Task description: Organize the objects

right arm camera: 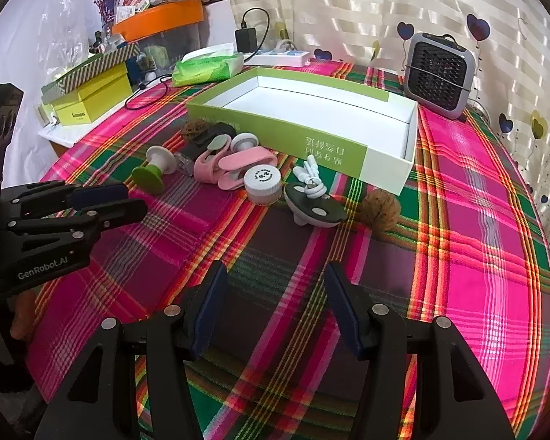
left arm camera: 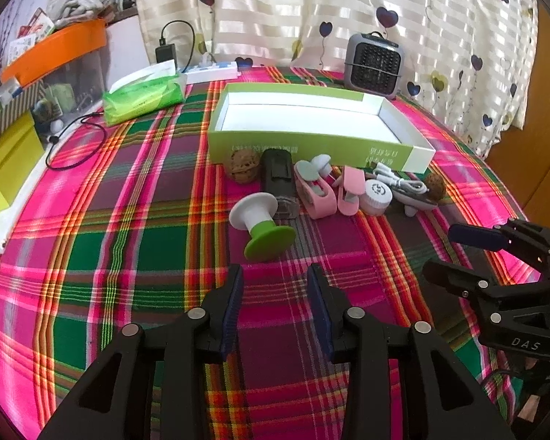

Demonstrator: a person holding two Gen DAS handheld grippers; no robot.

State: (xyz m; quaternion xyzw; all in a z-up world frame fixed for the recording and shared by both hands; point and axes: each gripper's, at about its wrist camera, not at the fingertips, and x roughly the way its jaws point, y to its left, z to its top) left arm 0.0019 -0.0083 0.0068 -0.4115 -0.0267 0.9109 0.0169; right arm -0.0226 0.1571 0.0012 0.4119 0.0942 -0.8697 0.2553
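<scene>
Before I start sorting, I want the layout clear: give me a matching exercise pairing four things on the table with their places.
Things:
1. green box
2. spool
3. small heater
4. tissue pack

Places:
A. nearest the open left claw
B. far left, beside the power strip
C. empty, behind the row of small items
D. far right, by the curtain

Pairs: 1-C, 2-A, 3-D, 4-B
</scene>
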